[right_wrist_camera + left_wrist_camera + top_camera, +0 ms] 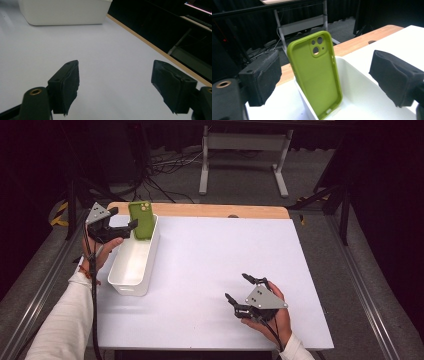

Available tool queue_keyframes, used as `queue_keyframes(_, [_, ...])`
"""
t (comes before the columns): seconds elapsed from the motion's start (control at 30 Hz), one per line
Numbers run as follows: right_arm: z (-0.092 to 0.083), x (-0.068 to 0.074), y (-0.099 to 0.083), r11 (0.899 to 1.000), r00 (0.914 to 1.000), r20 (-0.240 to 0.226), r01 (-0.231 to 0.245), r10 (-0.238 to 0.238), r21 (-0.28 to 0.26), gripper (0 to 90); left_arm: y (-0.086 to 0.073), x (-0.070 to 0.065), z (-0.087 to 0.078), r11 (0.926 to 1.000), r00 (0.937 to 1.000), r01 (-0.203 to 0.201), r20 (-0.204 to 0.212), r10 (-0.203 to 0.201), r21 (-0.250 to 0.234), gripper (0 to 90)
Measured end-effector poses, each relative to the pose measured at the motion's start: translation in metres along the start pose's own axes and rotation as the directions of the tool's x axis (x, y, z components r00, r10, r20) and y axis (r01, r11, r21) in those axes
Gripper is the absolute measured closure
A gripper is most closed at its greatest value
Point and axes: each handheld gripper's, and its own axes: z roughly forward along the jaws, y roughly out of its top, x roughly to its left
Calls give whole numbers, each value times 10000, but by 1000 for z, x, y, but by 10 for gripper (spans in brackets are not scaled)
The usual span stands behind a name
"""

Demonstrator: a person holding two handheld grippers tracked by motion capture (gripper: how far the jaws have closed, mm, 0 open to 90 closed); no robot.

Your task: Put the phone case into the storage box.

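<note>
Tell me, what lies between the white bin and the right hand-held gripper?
Only bare white table between white bin and right hand-held gripper, in the high view.

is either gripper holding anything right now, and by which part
Nothing is held. The left gripper has open jaws either side of the green phone case, which leans in the white bin. The right gripper is open over bare table.

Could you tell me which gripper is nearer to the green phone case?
Left. The left gripper is right beside the green phone case, jaws open; the right gripper rests far across the table.
</note>
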Motion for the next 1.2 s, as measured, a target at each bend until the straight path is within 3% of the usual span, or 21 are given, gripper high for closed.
queue_keyframes(0.4, [-1, 0, 1, 10000, 10000, 29, 1, -1, -16, 238, 3, -9, -12, 9993, 9992, 123, 394, -109, -351, 61])
queue_keyframes(0.53, [0, -1, 1, 10000, 10000, 25, 22, -22, -8, 238, 4, -13, -18, 9990, 9983, -25, 580, 50, -442, 60])
queue_keyframes(0.7, [0, -1, 1, 10000, 10000, 42, 19, -19, -3, 238, 4, -19, -25, 9985, 9983, -419, 395, 433, -363, 54])
queue_keyframes(0.83, [-1, -1, 1, 10000, 10000, 62, 3, -3, -14, 238, 3, -21, -33, 9978, 9985, -200, 493, 232, -639, 52])
queue_keyframes(1.2, [-2, -1, 2, 10000, 9999, 155, -5, 6, -75, 236, 3, -22, -54, 9931, 9968, -156, 761, 246, -1164, 46])
